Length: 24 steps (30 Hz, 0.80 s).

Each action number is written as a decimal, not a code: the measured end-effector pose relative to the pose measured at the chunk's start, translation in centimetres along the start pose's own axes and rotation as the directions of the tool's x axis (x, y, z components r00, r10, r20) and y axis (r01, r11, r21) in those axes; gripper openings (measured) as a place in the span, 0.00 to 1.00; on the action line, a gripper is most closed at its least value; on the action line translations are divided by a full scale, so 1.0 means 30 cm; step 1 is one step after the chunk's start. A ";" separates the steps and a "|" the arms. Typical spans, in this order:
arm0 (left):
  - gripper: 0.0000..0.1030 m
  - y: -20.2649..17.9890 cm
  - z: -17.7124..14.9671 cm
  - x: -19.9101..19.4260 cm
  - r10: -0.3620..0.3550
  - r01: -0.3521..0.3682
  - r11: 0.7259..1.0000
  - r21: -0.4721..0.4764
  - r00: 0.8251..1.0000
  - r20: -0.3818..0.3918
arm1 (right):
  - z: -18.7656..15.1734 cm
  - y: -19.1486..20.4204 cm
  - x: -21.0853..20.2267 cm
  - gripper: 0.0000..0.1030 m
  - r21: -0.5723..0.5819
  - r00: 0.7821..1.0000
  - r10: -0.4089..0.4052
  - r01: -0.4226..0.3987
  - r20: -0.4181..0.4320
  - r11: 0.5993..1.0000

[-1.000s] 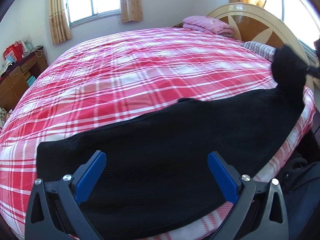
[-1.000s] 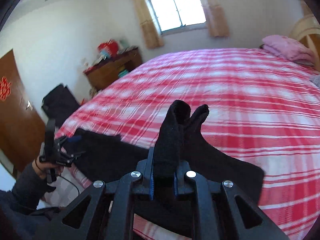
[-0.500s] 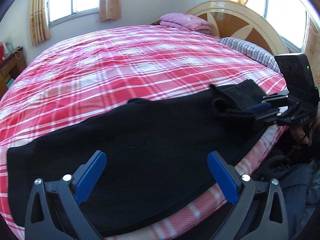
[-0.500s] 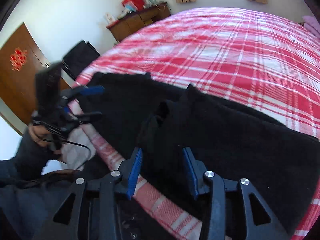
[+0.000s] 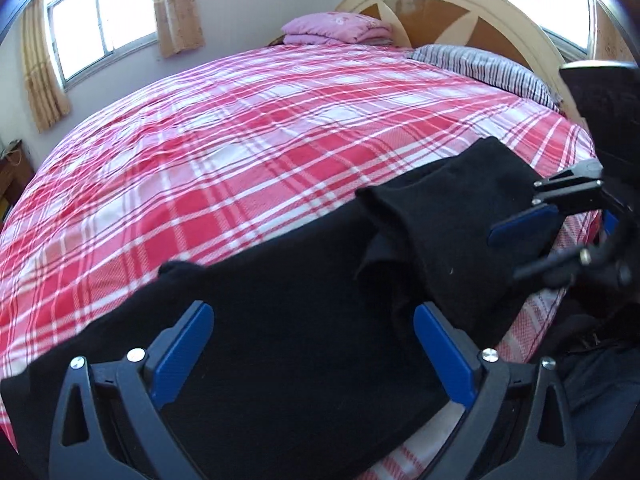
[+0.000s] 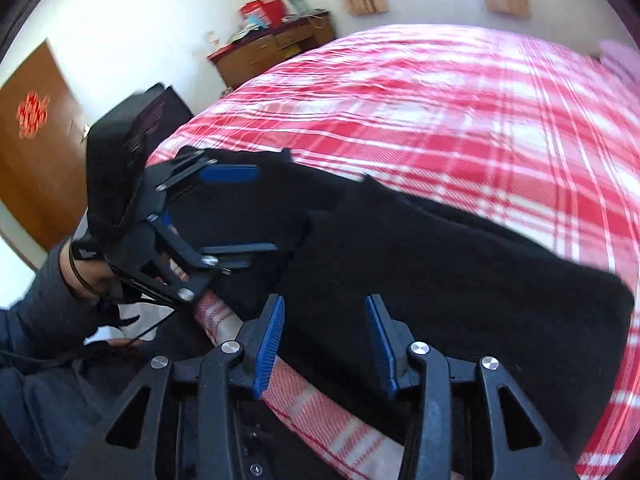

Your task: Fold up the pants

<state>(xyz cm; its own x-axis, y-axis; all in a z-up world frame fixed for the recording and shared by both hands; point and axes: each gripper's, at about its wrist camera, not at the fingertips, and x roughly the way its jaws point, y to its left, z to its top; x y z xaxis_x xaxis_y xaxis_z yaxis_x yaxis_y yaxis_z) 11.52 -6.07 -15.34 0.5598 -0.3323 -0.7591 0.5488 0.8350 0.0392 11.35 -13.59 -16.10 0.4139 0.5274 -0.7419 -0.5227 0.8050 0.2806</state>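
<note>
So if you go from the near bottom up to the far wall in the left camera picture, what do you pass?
Left gripper, jaws wide open → black pants → red plaid bedspread → folded pink blanket → window.

Black pants run off the left wrist view's left and bottom edges, near edge hidden behind the left gripper frame; waistband or hem, can't tell. Right gripper cut off at the right edge, lower finger blurred; dresser clutter in right wrist view too smeared to identify.
</note>
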 end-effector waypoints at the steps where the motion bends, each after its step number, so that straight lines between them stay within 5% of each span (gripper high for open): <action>1: 0.99 -0.001 0.003 -0.003 0.013 -0.013 1.000 0.009 1.000 0.005 | 0.008 0.013 0.007 0.43 -0.019 1.000 -0.022 0.022 -0.002 1.000; 3: 0.99 0.009 0.003 -0.012 0.022 -0.022 1.000 0.008 1.000 0.013 | 0.040 0.007 0.019 0.43 -0.003 0.998 -0.067 0.067 0.005 0.998; 9: 0.99 0.048 -0.036 -0.021 0.026 -0.026 0.999 -0.028 1.000 -0.004 | 0.147 -0.044 0.092 0.43 0.142 1.000 0.002 -0.001 -0.009 0.990; 12: 0.99 0.041 -0.045 -0.016 0.006 -0.006 0.999 -0.035 1.000 -0.005 | 0.161 -0.024 0.158 0.43 0.139 0.995 -0.085 0.092 -0.059 0.986; 14: 0.99 0.028 -0.045 -0.015 -0.007 0.007 1.000 -0.025 1.000 -0.002 | 0.157 -0.024 0.177 0.23 0.134 0.990 -0.120 0.128 -0.067 0.983; 16: 0.99 0.011 -0.043 -0.015 -0.018 0.018 1.000 -0.012 1.000 0.003 | 0.153 -0.035 0.167 0.11 0.158 0.995 -0.083 0.090 -0.052 0.983; 24: 0.99 -0.041 -0.024 -0.006 -0.030 0.029 0.999 0.033 1.000 0.010 | 0.120 -0.120 0.014 0.08 0.235 0.995 0.075 -0.089 0.065 0.968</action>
<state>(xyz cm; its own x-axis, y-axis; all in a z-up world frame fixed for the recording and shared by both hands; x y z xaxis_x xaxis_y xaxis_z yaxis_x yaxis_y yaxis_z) 10.30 -6.72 -15.73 0.5496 -0.3616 -0.7531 0.5852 0.8100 0.0382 16.09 -15.29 -15.23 0.4210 0.6030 -0.6776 -0.3675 0.7964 0.4804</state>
